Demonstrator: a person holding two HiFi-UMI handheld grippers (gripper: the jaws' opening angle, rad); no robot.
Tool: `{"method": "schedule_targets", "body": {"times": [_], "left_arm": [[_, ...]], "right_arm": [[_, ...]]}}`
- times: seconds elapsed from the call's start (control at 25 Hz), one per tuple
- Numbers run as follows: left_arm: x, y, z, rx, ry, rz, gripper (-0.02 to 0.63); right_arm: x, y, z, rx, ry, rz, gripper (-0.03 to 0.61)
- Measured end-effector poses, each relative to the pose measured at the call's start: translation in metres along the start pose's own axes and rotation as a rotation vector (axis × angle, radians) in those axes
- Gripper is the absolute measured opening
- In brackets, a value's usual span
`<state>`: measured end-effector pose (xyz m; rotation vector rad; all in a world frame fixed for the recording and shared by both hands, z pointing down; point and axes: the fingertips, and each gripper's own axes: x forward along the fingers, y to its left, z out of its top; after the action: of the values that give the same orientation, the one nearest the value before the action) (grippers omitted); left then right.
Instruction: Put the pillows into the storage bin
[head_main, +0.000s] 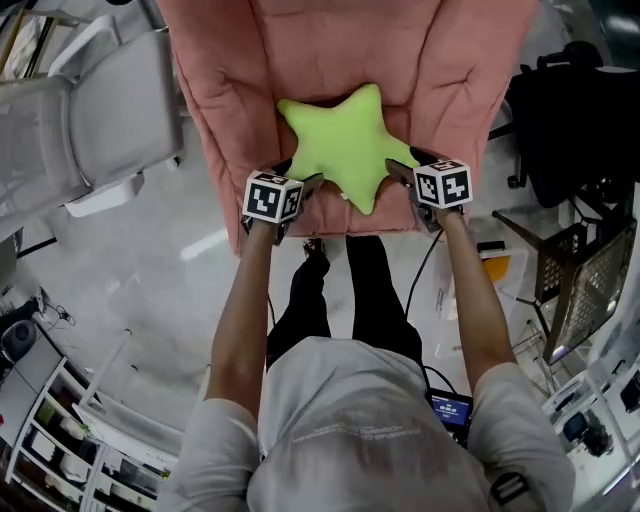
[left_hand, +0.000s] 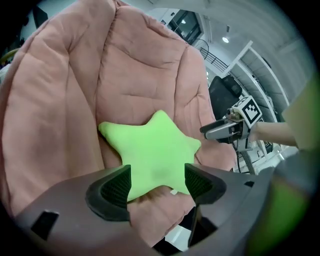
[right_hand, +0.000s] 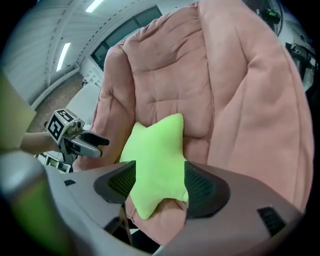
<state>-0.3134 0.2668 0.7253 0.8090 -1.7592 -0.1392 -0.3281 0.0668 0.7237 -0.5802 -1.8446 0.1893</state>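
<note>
A lime-green star-shaped pillow (head_main: 345, 145) lies on the seat of a pink padded armchair (head_main: 450, 60). My left gripper (head_main: 308, 184) hangs at the pillow's lower left point, my right gripper (head_main: 402, 172) at its right point. In the left gripper view the pillow (left_hand: 152, 152) shows beyond the open left gripper (left_hand: 157, 182), whose pads do not press on it, and the right gripper (left_hand: 215, 131) is in sight across it. In the right gripper view the open right gripper (right_hand: 160, 180) frames the pillow (right_hand: 155, 155) without pressing it, and the left gripper (right_hand: 92, 142) shows at left.
A grey chair (head_main: 90, 110) stands to the left of the armchair and a black chair (head_main: 580, 120) to the right. A wire mesh basket (head_main: 585, 285) sits on the floor at right. White shelves (head_main: 50, 440) line the lower left. The person's legs (head_main: 340, 290) stand before the seat.
</note>
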Motion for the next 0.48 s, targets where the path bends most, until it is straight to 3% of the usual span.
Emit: {"method": "schedule_targets", "body": {"times": [0.36,0.48], "left_arm": [[0.054,0.001,0.004,-0.064,0.019,-0.043,0.407],[0.066,0.004,0.005,-0.098,0.034,-0.07,0.43]], "right_arm": [[0.064,0.008,0.018,-0.059,0.093,0.22,0.377],[0.08,0.01,0.023,-0.079,0.137,0.254,0.387]]}}
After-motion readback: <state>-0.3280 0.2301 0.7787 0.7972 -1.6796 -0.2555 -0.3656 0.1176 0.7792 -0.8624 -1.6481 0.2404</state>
